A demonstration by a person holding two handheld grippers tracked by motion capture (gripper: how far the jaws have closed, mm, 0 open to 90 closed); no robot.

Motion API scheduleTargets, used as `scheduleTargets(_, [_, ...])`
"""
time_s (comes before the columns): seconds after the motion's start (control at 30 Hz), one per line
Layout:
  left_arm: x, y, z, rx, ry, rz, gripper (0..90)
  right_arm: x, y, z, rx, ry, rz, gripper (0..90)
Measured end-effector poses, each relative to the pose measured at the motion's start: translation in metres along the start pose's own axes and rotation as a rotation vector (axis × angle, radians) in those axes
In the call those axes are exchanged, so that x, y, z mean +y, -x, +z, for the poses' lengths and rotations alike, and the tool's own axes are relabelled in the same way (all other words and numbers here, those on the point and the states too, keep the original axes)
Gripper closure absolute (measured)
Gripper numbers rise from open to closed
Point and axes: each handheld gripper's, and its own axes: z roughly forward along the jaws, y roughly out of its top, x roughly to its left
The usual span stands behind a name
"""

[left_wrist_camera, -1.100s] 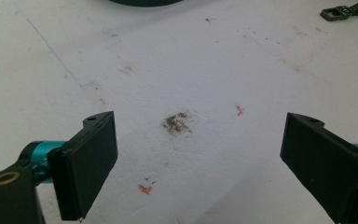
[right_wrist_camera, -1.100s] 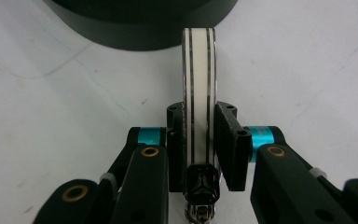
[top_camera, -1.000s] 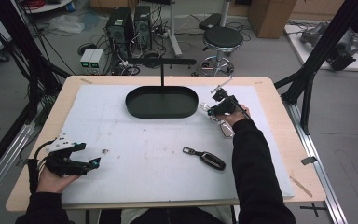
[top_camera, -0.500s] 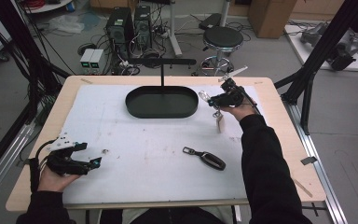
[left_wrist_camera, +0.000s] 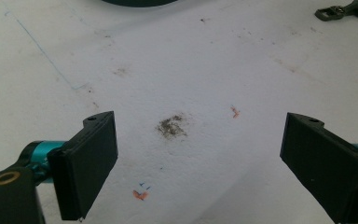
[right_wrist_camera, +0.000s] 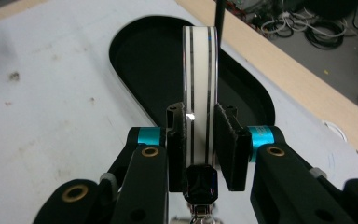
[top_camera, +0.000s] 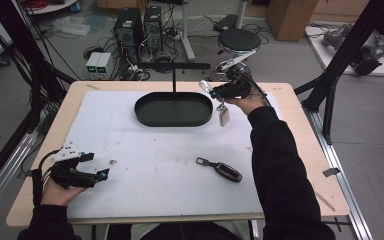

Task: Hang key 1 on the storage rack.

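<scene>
My right gripper (top_camera: 223, 90) is raised beside the right end of the black oval tray (top_camera: 145, 116) and is shut on a white key fob (top_camera: 206, 86) with black stripes. A pale tag (top_camera: 224, 116) dangles below it. In the right gripper view the white key fob (right_wrist_camera: 199, 88) stands upright between the pads of my right gripper (right_wrist_camera: 200, 135), with the tray (right_wrist_camera: 140, 51) and its thin pole (right_wrist_camera: 220, 18) behind. A black key fob (top_camera: 220, 169) lies on the white mat. My left gripper (top_camera: 92, 169) rests low at the mat's front left, and in its own view my left gripper (left_wrist_camera: 198, 158) stands open over bare mat.
A T-shaped stand (top_camera: 174, 67) rises from the tray's far side, its crossbar close to my right gripper. The white mat (top_camera: 155, 160) covers a wooden table (top_camera: 300, 130). A key ring end (left_wrist_camera: 340, 9) shows far off. Cables, computers and a stool stand beyond the table.
My right gripper has risen with the white key fob and moved toward the stand's crossbar, so the tag now hangs off the mat. The left gripper has stayed put.
</scene>
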Motion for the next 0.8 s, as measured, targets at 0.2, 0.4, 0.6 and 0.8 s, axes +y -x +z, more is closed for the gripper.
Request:
scheduleTargets(0.2, [0.0,-0.002,0.001,-0.006,0.007,-0.007,11.5,0.025,-0.012,0.002,0.018,0.019,-0.025,75.7])
scheduleTargets(0.4, [0.001,0.0,0.01,-0.024,-0.022,0.012,11.5,0.047,-0.018,0.011,0.027,0.028,-0.058,75.9])
scheduleTargets(0.6, [0.002,-0.002,0.008,-0.026,-0.006,0.008,11.5,0.061,-0.02,0.019,0.036,0.045,-0.053,75.9])
scheduleTargets(0.8, [0.002,-0.002,0.009,-0.025,-0.003,0.005,11.5,0.075,-0.018,0.026,0.048,0.054,-0.055,76.0])
